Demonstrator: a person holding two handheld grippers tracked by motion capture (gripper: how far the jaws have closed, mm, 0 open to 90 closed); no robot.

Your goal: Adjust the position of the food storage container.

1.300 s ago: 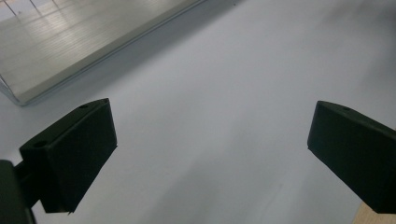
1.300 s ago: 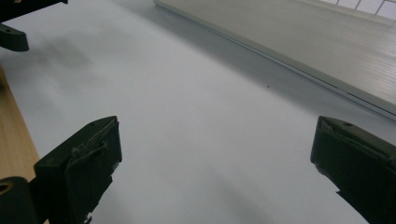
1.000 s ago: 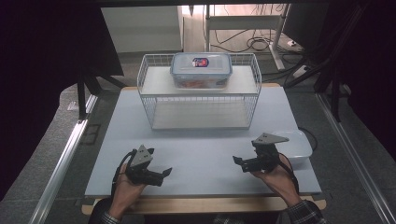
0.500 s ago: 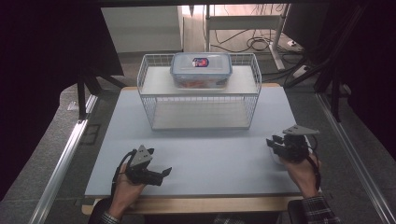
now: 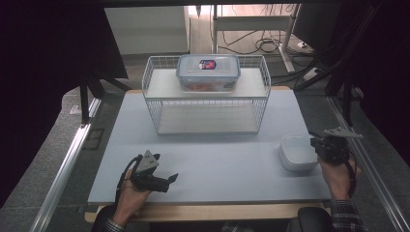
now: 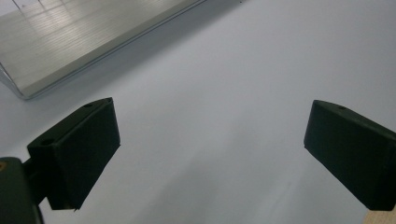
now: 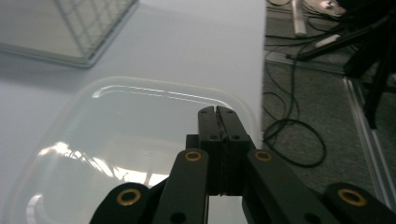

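While the right gripper [image 7: 219,114], jaws just pressed together on nothing, hovers over the clear tub [image 5: 297,152] at the desk's [image 5: 217,164] right edge, the left gripper [image 5: 162,181] waits spread; next comes reopening to grasp the tub's rim.

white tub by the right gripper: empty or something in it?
Empty. In the right gripper view the tub shows only its bare translucent bottom and light glare; the high view shows a plain white inside.

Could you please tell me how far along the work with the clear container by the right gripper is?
Early. Done: the right gripper has reached the clear container, its fingers just closing together; whether they pinch its rim is unclear. The left gripper waits open over the table. The lidded box sits untouched on the wire rack.
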